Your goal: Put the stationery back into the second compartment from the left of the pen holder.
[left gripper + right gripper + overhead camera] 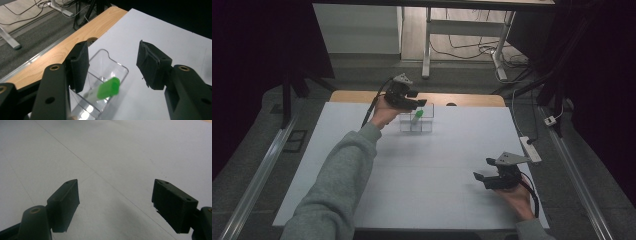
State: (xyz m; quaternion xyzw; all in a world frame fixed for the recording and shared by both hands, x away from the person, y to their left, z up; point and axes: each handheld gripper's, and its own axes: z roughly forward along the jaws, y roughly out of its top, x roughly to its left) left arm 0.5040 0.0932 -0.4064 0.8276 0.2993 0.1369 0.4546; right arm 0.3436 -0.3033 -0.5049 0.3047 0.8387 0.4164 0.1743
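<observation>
Jaws, both pairs: spread, nothing pinched. My left gripper (113,67) hangs over the clear box (113,65) near the table's (427,165) far edge; green-capped tube (106,89) leans inside. My right gripper (115,206): above bare tabletop, open room around.

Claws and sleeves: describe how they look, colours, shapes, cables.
Both arms wear grey sleeves. The left claw and the right claw are black, each topped by a grey three-cornered plate and trailing a black cable. Seen close, each has two blocky black jaws faced with flat dark pads, and brass-coloured rivets sit in the black arms behind them.
</observation>
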